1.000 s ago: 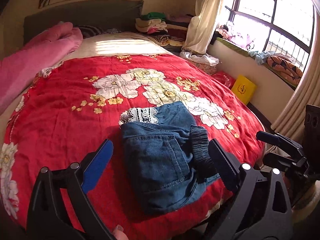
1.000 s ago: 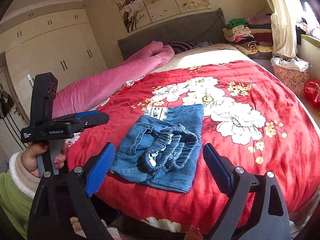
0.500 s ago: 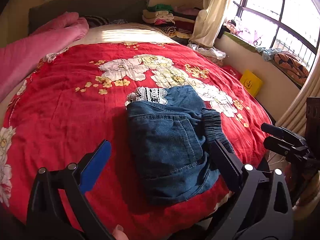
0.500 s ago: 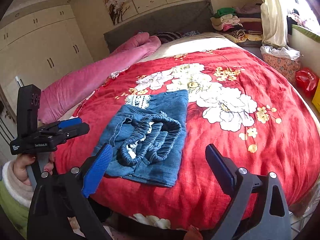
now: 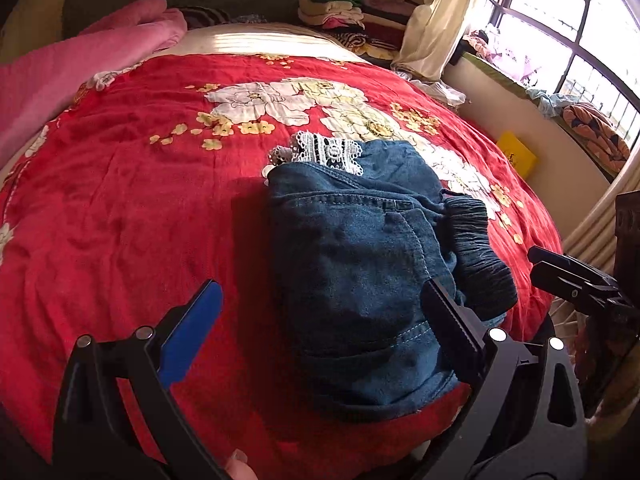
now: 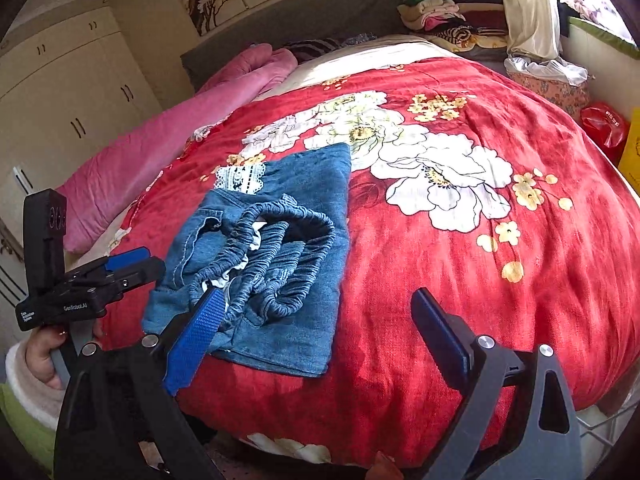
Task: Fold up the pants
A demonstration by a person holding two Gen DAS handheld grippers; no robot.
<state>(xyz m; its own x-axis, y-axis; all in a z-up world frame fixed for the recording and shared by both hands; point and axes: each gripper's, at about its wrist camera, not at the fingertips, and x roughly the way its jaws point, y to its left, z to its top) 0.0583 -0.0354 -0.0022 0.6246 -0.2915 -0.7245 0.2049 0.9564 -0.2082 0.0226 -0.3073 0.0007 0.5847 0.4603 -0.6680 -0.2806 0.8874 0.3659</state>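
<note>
Blue denim pants lie folded in a compact stack on the red floral bedspread, near the bed's front edge, with white lace trim at the far end and the elastic waistband on top. My left gripper is open and empty, its right finger over the pants' near right side. My right gripper is open and empty, its left finger over the waistband edge. The left gripper also shows in the right wrist view, and the right gripper in the left wrist view.
A pink blanket lies along the bed's left side. Folded clothes are stacked by the headboard. A window and curtain are on the right, with a yellow box and red bag on the floor.
Both grippers have moved closer to the pants and lower over the bed's front edge. The pants have not moved.
</note>
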